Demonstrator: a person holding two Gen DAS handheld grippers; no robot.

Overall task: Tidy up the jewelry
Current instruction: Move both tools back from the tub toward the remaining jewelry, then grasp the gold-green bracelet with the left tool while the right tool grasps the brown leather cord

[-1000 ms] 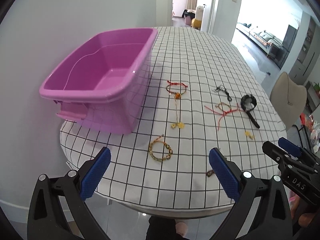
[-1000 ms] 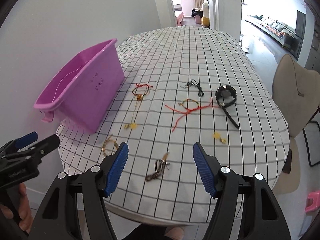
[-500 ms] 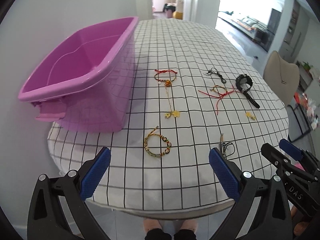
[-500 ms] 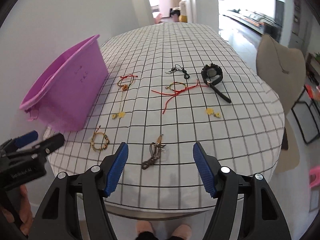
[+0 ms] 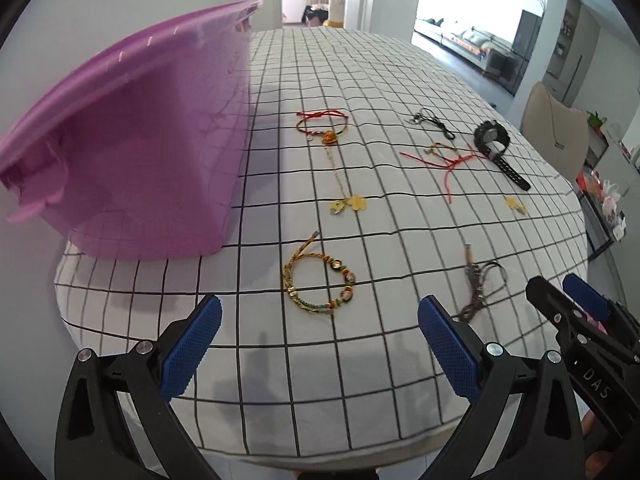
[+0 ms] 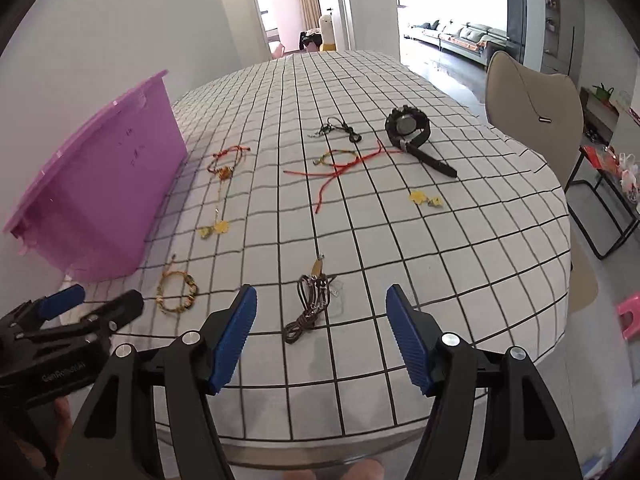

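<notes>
Braided cord in gold and green, strung with a few small beads — that's the woven bracelet (image 5: 318, 280) lying flat on the checked tablecloth (image 5: 400, 80), just ahead of the left gripper (image 5: 316, 344), whose blue pads are spread wide with nothing between them. Over on the other side, the right gripper (image 6: 318, 336) hangs with its jaws parted too, empty, and the dark brown cord piece (image 6: 312, 304) sits right in front of its gap. Neither tool touches anything yet.

Both pieces look feather-light and floppy; they'll sag and dangle once lifted, not hold a shape. The bracelet's loop lies thin against the cloth, so the best bite is probably across the thick braided side, away from the beads, which look smooth and could slip. The brown cord bunches at its knotted middle — that clump seems the surest hold.

Further off lie a red string bracelet (image 6: 228, 160), a black watch (image 6: 408, 128) that looks stiffer and heavier, and little yellow charms (image 6: 426, 199). The purple tub (image 5: 132, 148) stands on the left, likely the drop-off, right beside the nearest pieces.
</notes>
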